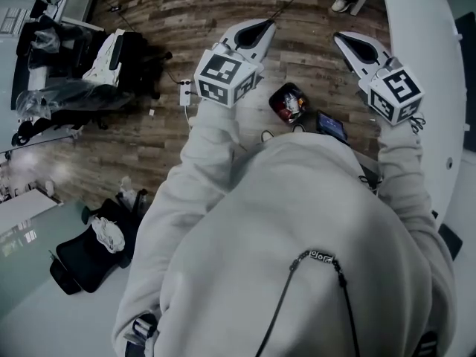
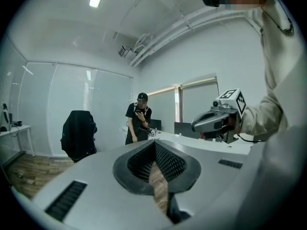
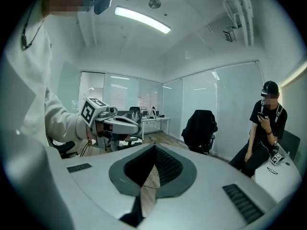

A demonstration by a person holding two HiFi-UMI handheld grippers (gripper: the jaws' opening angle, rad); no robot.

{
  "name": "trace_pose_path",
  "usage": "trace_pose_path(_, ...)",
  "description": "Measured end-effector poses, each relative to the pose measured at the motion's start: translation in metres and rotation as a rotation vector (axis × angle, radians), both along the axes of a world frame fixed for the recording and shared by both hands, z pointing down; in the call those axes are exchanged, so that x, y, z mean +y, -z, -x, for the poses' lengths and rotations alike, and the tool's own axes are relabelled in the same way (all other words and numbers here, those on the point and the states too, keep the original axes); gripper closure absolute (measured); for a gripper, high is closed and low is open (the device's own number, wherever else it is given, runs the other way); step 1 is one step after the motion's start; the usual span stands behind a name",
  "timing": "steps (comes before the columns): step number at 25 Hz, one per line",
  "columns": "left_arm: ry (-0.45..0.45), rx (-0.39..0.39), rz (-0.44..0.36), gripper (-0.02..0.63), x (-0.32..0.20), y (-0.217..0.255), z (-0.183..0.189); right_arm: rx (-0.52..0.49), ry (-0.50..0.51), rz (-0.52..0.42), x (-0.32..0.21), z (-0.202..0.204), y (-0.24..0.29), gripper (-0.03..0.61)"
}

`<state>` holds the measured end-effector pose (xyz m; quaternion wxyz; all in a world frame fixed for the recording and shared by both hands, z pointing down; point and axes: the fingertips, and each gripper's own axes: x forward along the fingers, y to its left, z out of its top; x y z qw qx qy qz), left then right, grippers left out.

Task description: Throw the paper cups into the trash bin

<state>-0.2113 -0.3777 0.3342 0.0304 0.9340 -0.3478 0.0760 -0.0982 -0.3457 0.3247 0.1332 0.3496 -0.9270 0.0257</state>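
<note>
No paper cup and no trash bin shows in any view. In the head view both grippers are held up in front of the person's chest, side by side and pointing away. My left gripper is shut, its dark ribbed pads meeting at the tip with nothing between them. My right gripper is shut too and holds nothing. Each gripper appears in the other's view: the right one at the right, the left one at the left. Both point nearly level across the room.
A curved white table runs along the right. A person in black with a phone is by its far end. A chair with a black jacket stands beyond. Chairs with clothes and small dark objects lie below on the wood floor.
</note>
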Motion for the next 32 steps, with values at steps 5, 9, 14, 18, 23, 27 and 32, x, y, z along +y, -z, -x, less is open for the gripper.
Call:
trace_pose_path(5, -0.014, 0.026, -0.015, 0.615, 0.005, 0.013, -0.007, -0.010, 0.025, -0.021, 0.005, 0.011, 0.013, 0.558)
trace_pose_path(9, -0.025, 0.024, -0.019, 0.615, 0.005, 0.016, -0.012, -0.022, 0.032, -0.011, 0.005, 0.014, 0.013, 0.558)
trace_pose_path(14, -0.024, 0.025, -0.022, 0.615, 0.005, 0.017, -0.013, -0.023, 0.028, -0.018, 0.005, 0.010, 0.015, 0.558)
trace_pose_path(18, -0.031, 0.024, -0.023, 0.615, 0.007, 0.019, -0.013, -0.026, 0.027, -0.018, 0.004, 0.012, 0.017, 0.558)
trace_pose_path(23, -0.026, 0.017, -0.016, 0.615, 0.008, 0.016, -0.012, -0.017, 0.038, -0.019, 0.005, 0.012, 0.016, 0.558)
trace_pose_path(27, -0.030, 0.017, -0.006, 0.615, 0.008, 0.012, -0.011, -0.015, 0.034, -0.014, 0.002, 0.007, 0.013, 0.558)
trace_pose_path(32, -0.036, 0.010, -0.009, 0.615, 0.009, 0.012, -0.011, -0.006, 0.040, -0.021, 0.000, 0.008, 0.014, 0.558)
